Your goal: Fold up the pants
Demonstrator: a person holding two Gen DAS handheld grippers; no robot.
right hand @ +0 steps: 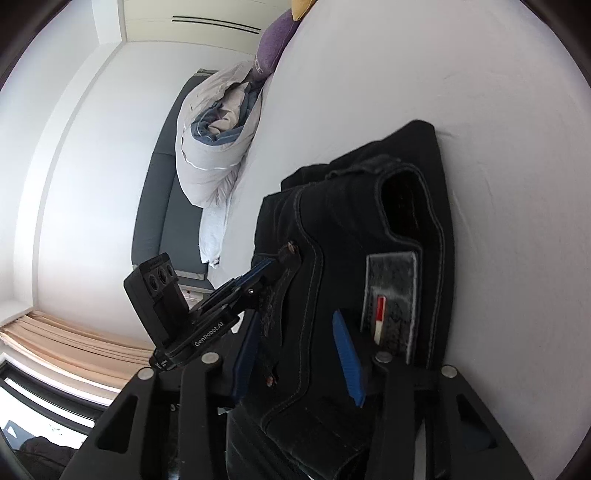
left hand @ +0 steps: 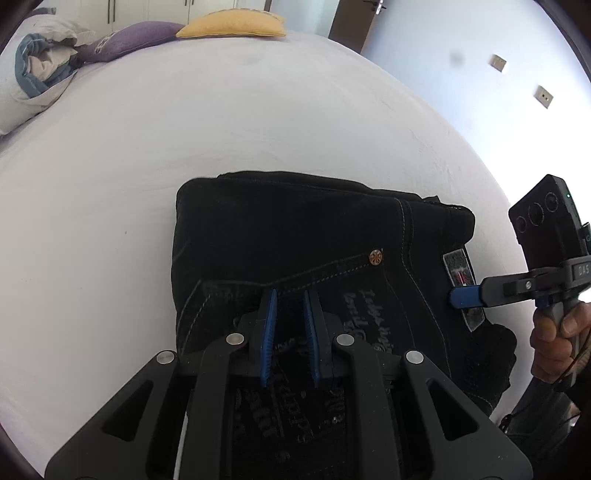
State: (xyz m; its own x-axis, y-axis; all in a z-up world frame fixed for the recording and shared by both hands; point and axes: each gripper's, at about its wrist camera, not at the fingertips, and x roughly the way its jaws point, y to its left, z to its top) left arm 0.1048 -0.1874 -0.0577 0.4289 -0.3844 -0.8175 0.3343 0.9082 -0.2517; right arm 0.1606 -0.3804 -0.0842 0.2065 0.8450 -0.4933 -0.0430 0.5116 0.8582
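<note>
Black jeans (left hand: 295, 229) lie folded into a thick packet on the white bed sheet (left hand: 221, 122), back pocket and waist patch facing up. My left gripper (left hand: 290, 299) points down onto the pocket area with its blue pads (left hand: 269, 325) nearly together and nothing visibly pinched. In the right wrist view the left gripper (right hand: 266, 267) rests its tips on the jeans (right hand: 369, 221). My right gripper (right hand: 295, 332) holds the waist edge beside the grey patch (right hand: 391, 295), with denim bunched between its fingers. The right gripper (left hand: 463, 297) reaches in from the right, held by a hand (left hand: 554, 343).
A yellow pillow (left hand: 231, 24), a purple pillow (left hand: 136, 38) and a rolled duvet (left hand: 40, 70) sit at the far end of the bed. The duvet (right hand: 218, 147) lies by a white wall. The bed's right edge runs close behind the jeans.
</note>
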